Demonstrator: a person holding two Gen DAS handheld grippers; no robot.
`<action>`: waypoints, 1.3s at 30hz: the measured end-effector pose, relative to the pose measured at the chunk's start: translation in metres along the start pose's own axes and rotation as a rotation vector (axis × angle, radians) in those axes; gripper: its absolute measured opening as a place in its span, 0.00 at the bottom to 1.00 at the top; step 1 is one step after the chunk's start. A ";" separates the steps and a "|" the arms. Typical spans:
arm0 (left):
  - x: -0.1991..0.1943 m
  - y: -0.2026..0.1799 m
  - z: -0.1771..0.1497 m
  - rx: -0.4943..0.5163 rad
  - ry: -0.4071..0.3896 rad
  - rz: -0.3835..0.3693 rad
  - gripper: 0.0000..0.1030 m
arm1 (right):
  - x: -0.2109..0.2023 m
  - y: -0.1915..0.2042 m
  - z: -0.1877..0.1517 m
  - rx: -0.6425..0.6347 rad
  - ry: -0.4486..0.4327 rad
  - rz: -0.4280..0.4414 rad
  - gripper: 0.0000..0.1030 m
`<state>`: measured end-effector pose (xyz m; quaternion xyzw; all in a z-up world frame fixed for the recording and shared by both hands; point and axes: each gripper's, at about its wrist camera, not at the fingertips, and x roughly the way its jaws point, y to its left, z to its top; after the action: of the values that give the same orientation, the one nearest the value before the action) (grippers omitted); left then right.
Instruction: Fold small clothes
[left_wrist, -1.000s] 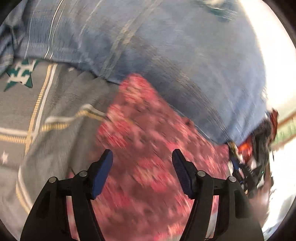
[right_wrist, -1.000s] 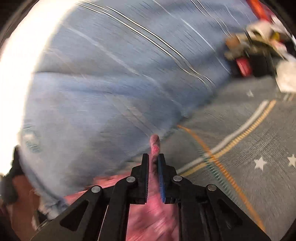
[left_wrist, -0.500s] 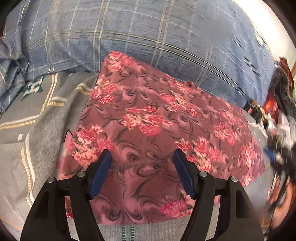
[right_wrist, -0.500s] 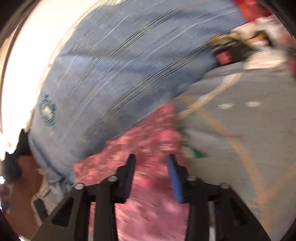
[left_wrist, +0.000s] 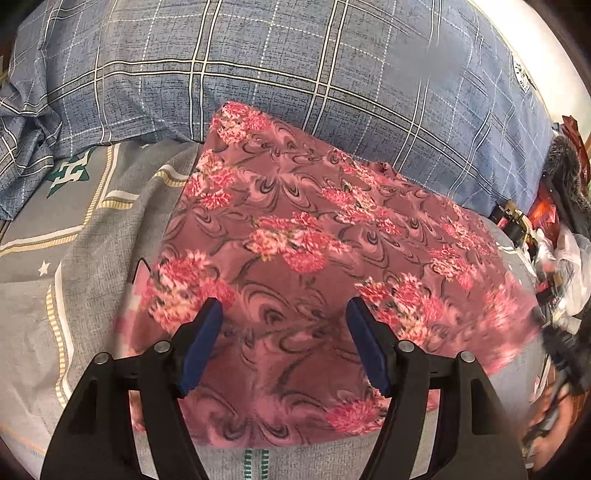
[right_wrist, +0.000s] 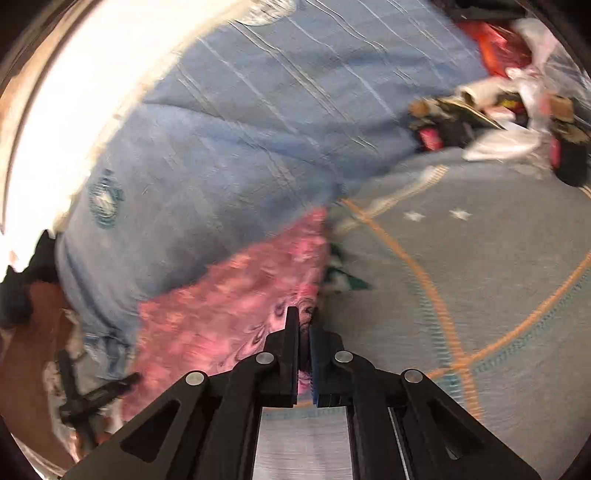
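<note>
My right gripper (right_wrist: 303, 332) pinches the floral cloth (left_wrist: 314, 258) edge, left gripper (left_wrist: 284, 325) apart above it; I'd carry that edge across squarely, keeping tension.

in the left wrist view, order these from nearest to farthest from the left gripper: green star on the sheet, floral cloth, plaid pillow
1. Floral cloth: right under and ahead of the open left gripper.
2. Green star: on the grey sheet, far left.
3. Plaid pillow: across the back, behind the cloth.
The star and the pillow's near edge are close to call.
</note>
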<state>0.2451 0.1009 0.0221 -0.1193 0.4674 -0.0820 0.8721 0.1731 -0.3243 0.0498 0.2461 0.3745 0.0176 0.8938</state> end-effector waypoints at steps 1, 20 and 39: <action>0.001 0.000 0.000 -0.001 0.001 0.000 0.67 | 0.013 0.003 -0.007 -0.034 0.049 -0.042 0.04; -0.012 0.068 0.012 -0.164 0.007 0.053 0.69 | 0.054 0.113 -0.018 -0.239 0.007 -0.058 0.30; -0.027 0.156 0.012 -0.453 0.017 -0.040 0.69 | 0.088 0.308 -0.154 -0.826 0.198 0.199 0.51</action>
<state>0.2456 0.2585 0.0054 -0.3204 0.4787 0.0068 0.8174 0.1787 0.0310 0.0389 -0.1000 0.3943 0.2754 0.8710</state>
